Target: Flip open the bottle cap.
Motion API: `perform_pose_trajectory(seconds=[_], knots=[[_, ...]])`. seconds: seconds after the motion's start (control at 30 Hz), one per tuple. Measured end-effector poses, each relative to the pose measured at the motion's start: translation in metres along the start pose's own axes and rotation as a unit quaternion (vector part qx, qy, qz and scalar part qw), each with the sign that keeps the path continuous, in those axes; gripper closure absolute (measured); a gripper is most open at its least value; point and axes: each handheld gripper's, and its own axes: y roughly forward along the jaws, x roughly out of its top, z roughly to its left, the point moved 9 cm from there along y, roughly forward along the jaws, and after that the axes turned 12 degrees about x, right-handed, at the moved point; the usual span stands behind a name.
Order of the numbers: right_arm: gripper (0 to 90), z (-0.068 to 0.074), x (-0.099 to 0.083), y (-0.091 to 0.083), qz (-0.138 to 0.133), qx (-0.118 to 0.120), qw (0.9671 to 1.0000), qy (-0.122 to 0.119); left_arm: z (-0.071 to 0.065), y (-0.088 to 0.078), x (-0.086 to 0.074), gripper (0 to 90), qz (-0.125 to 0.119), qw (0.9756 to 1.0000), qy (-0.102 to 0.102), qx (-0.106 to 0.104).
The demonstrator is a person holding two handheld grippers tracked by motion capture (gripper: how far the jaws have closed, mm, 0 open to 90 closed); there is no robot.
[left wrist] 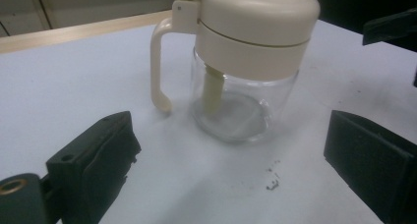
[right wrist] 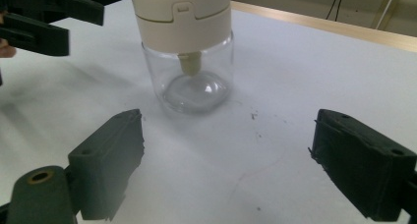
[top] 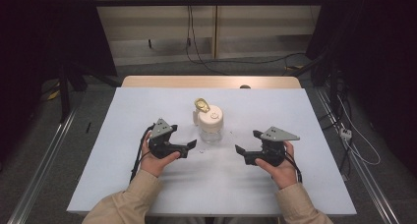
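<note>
black left gripper [top: 190, 146]: jaws spread wide, empty, low over the sheet, aimed right toward the jar
black right gripper [top: 245, 146]: jaws gaping, empty, aimed left toward the jar
pale sheet [top: 123, 135]: covers the table, small dark specks near the jar
glass jar [top: 210, 123]: upright between and just beyond both grippers, untouched, cream lid and side handle
wooden table edge [top: 211, 81]: at the far side

Clear glass jar [top: 211, 134] with a cream lid [top: 213, 119] and cream side handle [left wrist: 160, 67], standing upright near the centre of the pale counter [top: 147, 106]. A cream tube [left wrist: 212, 91] descends inside from the lid. The jar appears empty, lid fitted.
</note>
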Motion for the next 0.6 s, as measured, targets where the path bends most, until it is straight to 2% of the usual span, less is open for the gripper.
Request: perform_pose_trajectory(seconds=[0.23, 0.57, 0.6], knots=[[12.0, -0.003, -0.005, -0.011, -0.006, -0.009, 0.9999, 0.004, 0.009, -0.014, -0.005, 4.9, 0.0, 1.0, 0.007, 0.006], [12.0, -0.003, -0.014, -0.022, -0.007, -0.009, 0.9999, 0.006, 0.024, -0.036, -0.013, 4.7, -0.006, 0.9999, 0.0, 0.013], [12.0, -0.004, -0.014, -0.023, -0.008, -0.01, 0.9999, 0.003, 0.025, -0.038, -0.013, 4.7, -0.007, 0.9999, -0.006, 0.014]])
